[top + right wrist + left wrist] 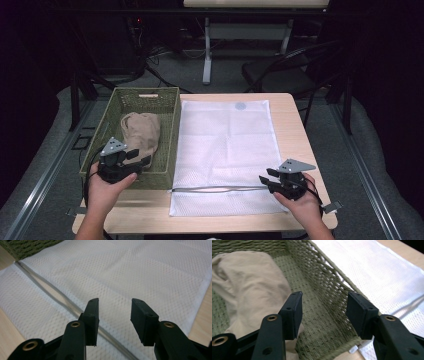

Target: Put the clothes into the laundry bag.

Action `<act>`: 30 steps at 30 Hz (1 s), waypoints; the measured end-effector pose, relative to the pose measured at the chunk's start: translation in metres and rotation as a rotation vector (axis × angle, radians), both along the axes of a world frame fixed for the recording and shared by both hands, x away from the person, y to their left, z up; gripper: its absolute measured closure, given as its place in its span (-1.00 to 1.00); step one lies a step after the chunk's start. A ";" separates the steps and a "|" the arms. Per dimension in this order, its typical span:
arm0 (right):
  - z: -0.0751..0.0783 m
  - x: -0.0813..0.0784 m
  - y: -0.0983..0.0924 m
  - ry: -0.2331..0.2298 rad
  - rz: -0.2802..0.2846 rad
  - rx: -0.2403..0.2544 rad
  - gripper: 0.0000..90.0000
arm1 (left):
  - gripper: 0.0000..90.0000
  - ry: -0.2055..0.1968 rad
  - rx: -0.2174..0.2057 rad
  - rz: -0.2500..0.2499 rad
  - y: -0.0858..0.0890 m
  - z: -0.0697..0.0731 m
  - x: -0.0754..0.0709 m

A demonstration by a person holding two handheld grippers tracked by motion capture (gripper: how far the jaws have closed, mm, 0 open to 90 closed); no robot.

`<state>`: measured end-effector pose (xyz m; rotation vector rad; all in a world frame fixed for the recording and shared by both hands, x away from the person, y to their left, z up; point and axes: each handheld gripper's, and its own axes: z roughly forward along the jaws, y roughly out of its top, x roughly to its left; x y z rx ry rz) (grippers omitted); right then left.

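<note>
Woven green basket (170, 131) at the left of the pale wooden table (290, 107), long side running away from the person. Inside it, a beige cloth (142, 131), crumpled, lying on the basket floor toward the middle. In the left gripper view, the same beige cloth (249, 287) bunched at the left, bare weave of the basket (324, 305) between the two jaws. Left gripper (136, 158) held in the left hand (105, 192) at the basket's near end, above the near rim, aimed toward the cloth; jaws parted, nothing between them, pads clear of cloth and wicker.

Just right of the basket, touching or nearly touching its side wall, a white mesh bag (225, 145) spread flat across the middle of the table, a round grey mark at its far end. Near the bag's near end, a grey zipper line (220, 189) running across it from left to right. In the right gripper view, the mesh bag (150, 272) flat under the jaws, the zipper (62, 298) passing diagonally beneath the left jaw, a corner of the basket (22, 247) at top left.

Right gripper (265, 178) held in the right hand (300, 200) at the near right of the bag, pointing left along the zipper; jaws released, standing apart, gripping nothing, close above the mesh. Beyond the table, chair and desk legs in the dark.
</note>
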<state>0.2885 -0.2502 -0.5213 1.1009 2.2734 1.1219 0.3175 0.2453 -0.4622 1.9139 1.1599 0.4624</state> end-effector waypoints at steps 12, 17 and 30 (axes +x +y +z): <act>-0.023 0.010 -0.011 0.057 -0.037 0.057 0.20 | -0.05 0.055 -0.064 0.025 0.013 -0.008 0.007; -0.023 0.010 -0.007 0.059 -0.025 0.048 0.20 | -0.06 0.059 -0.039 0.032 0.012 -0.011 0.007; -0.025 0.011 -0.002 0.057 -0.004 0.039 0.16 | -0.08 0.057 -0.030 0.047 0.013 -0.013 0.008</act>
